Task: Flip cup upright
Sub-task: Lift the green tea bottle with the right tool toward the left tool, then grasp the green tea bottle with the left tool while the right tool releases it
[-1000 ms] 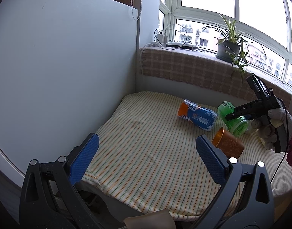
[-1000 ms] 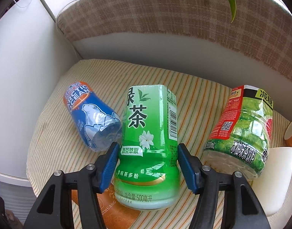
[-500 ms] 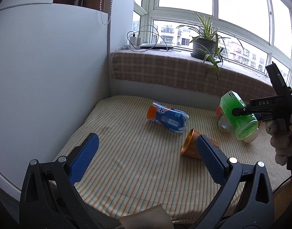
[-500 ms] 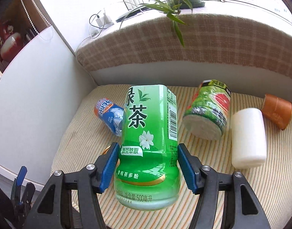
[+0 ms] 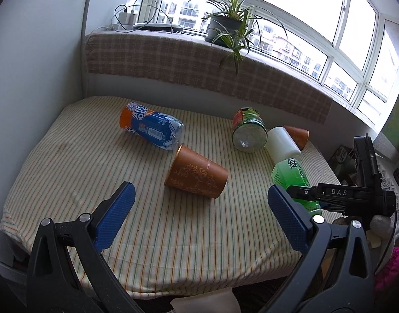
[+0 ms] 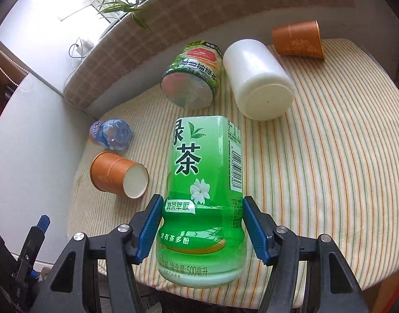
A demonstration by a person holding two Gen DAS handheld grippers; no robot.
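Note:
My right gripper [image 6: 203, 221] is shut on a green tea cup [image 6: 204, 187] and holds it tilted above the striped cloth near the front right; it also shows in the left wrist view [image 5: 293, 180]. My left gripper [image 5: 199, 219] is open and empty above the front of the table. An orange paper cup [image 5: 197, 176] lies on its side just ahead of it, also seen in the right wrist view [image 6: 118, 174]. A blue cup [image 5: 152, 129], a green-and-red cup [image 5: 247, 130], a white cup [image 5: 281, 140] and a second orange cup [image 5: 297, 135] all lie on their sides.
The striped cloth table [image 5: 95, 156] meets a white wall [image 5: 29, 78] on the left and a plaid-covered sill [image 5: 199, 62] at the back, with a potted plant [image 5: 225, 26] and cables. Clutter sits off the right edge [image 5: 343, 159].
My right gripper has lifted the green tea cup off the cloth and pulled it back toward the front right. My left gripper has swung right, bringing the lying orange cup to centre view.

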